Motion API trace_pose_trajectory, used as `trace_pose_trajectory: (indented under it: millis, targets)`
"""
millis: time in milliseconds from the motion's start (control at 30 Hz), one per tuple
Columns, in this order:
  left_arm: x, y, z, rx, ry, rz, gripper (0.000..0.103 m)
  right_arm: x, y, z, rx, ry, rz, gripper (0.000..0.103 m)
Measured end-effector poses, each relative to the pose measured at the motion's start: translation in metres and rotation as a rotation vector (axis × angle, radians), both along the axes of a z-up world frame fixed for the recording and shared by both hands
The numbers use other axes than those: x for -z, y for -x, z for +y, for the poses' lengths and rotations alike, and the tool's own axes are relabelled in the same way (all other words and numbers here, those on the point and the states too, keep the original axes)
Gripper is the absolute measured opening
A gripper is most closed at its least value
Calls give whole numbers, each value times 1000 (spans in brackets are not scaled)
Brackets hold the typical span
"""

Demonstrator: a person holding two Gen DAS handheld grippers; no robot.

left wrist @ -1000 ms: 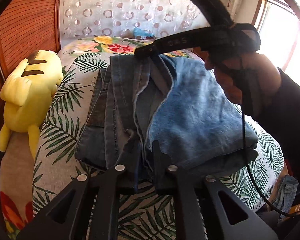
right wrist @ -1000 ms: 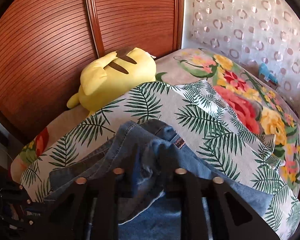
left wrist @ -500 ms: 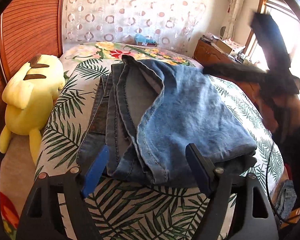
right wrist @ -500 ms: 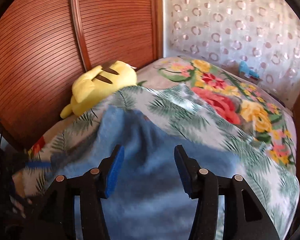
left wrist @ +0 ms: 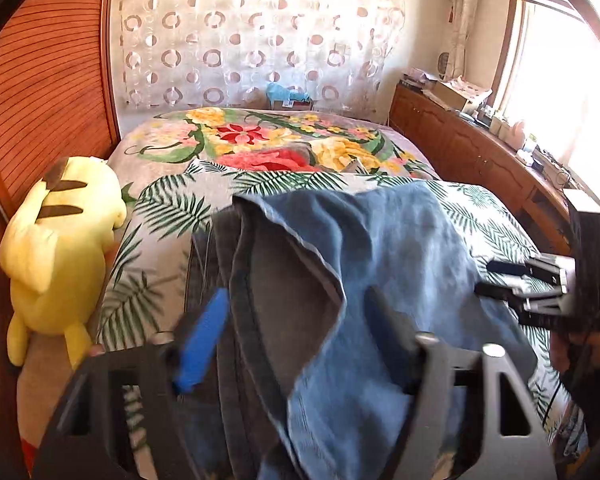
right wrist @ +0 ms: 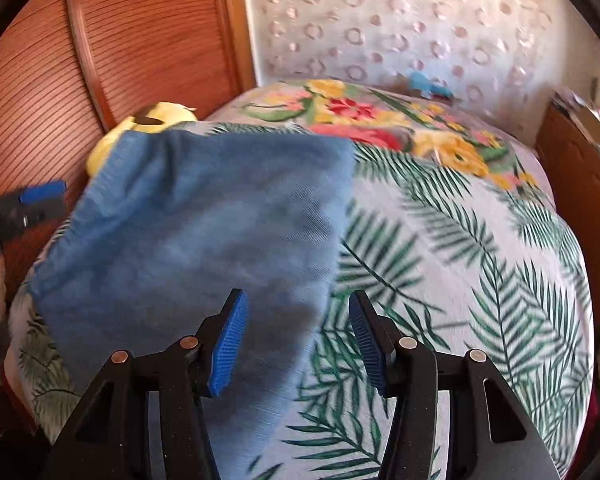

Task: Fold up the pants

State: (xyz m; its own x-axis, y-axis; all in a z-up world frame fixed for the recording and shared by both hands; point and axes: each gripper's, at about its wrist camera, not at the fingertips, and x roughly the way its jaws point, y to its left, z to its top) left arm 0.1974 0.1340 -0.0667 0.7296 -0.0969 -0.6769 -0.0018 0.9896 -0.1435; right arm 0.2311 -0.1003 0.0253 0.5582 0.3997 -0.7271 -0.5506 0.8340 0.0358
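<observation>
Folded jeans (left wrist: 380, 264) on the bed (right wrist: 460, 248); left tongs (left wrist: 296, 336) just narrowing, unclenched astride them, right tongs (right wrist: 296, 340) released above

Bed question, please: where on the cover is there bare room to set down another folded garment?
The palm-leaf cover right of the folded jeans lies bare, as does the floral blanket beyond them. It is crowded on the left, where the yellow plush toy flanks the jeans.

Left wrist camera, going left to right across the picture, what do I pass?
Wooden slatted wall → yellow plush toy → folded jeans → right gripper → wooden cabinet under the window.
</observation>
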Motion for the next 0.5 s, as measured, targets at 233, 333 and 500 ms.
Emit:
trace_pose_trajectory:
  millis: [233,333,500]
  targets:
    - [13,-29,-1,37,25,47,28,9,-5,1,13,-23,42,54]
    - [15,-31,5,5,-11,43,8,12,-1,-1,9,-36,42,55]
    - [15,-31,23,-50,-42,49,8,17,-5,-4,15,-50,42,55]
